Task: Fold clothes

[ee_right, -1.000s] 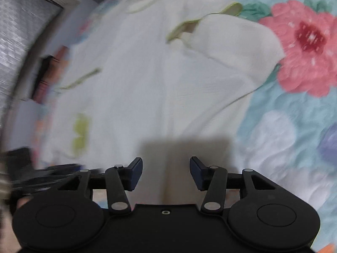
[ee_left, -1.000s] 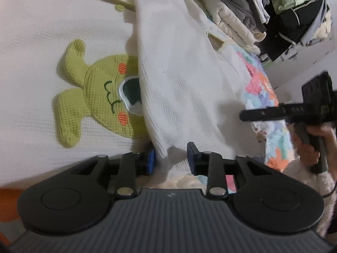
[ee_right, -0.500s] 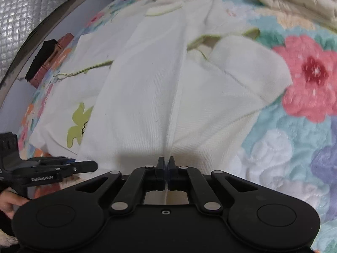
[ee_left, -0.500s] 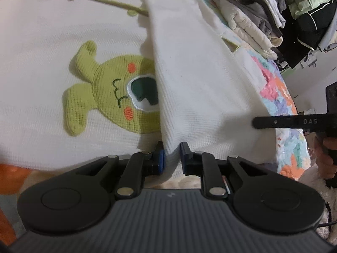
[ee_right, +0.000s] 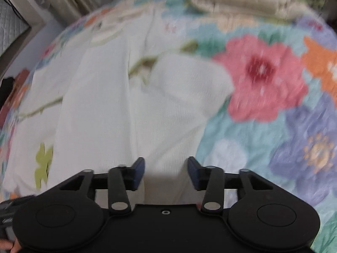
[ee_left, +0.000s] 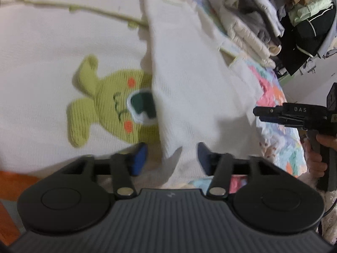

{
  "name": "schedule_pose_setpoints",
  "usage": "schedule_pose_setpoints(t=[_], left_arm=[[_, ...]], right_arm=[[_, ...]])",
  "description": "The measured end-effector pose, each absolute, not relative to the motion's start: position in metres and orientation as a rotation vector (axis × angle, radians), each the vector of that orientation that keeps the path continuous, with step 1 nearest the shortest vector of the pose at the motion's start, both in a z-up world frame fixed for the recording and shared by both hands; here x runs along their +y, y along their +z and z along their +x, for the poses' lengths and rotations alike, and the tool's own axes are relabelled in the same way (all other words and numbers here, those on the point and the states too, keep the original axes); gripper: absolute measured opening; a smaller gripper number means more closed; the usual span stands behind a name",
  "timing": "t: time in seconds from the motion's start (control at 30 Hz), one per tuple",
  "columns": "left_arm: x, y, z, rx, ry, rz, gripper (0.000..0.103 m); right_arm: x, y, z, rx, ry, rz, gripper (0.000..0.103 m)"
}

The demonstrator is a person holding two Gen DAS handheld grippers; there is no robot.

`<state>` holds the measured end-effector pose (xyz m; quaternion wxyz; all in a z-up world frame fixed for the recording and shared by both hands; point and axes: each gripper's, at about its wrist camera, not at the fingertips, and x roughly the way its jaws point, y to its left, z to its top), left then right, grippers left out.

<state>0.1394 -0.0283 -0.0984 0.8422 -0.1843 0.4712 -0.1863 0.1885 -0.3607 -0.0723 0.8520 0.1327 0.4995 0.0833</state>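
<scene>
White waffle-knit shirt (ee_left: 52, 67) lies spread on the bed over a floral quilt (ee_right: 273, 109), and one side panel (ee_left: 189, 88) is folded in over the front so that it half covers the green bunny appliqué (ee_left: 109, 109). That looks like the first lengthwise fold of a thirds fold. Left gripper (ee_left: 171, 158) sits at the hem end with its fingers (ee_left: 138, 158) wide apart; the folded panel's lower corner hangs between them but neither pad is touching it, so nothing is held. Right gripper (ee_right: 166, 171) is also spread wide and empty, hovering over the hem on the quilt side, with shirt fabric under the gap and no pinch. In the right wrist view the short sleeve (ee_right: 189, 78) sticks out past the folded edge onto the quilt (it will need tucking, or it bulks the next fold). Both grippers being at the hem corners suggests the fold has been laid down and the edge set parallel to the body. Next is probably the sleeve or the opposite side. A stack of folded clothes (ee_left: 248, 27) sits at the far end of the bed, likely where the finished pile goes. Both views are motion-blurred, so fine edge alignment can't be judged.
</scene>
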Motion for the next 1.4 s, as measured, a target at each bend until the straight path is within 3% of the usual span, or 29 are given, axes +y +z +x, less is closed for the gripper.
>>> schedule_pose_setpoints(t=[0.1, 0.4, 0.73, 1.03, 1.2, 1.4], left_arm=[[-0.027, -0.083, 0.134, 0.943, -0.351, -0.283, 0.064], [-0.010, -0.061, 0.143, 0.877, -0.274, -0.122, 0.064], [0.050, -0.021, 0.234, 0.815, -0.237, -0.135, 0.064], [0.140, 0.003, 0.316, 0.721, -0.078, -0.204, 0.064], [0.196, -0.018, 0.353, 0.701, -0.095, -0.337, 0.062], [0.206, -0.040, 0.410, 0.742, -0.044, -0.263, 0.062]], right_arm=[[-0.352, -0.060, 0.190, 0.976, 0.172, 0.240, 0.056], [-0.302, -0.049, 0.203, 0.878, 0.323, 0.183, 0.056], [-0.248, -0.043, 0.245, 0.894, 0.454, 0.277, 0.057], [-0.128, -0.010, 0.339, 0.884, 0.566, 0.158, 0.057], [-0.075, -0.014, 0.399, 0.919, 0.650, 0.269, 0.057], [-0.018, -0.033, 0.459, 0.925, 0.626, 0.293, 0.057]])
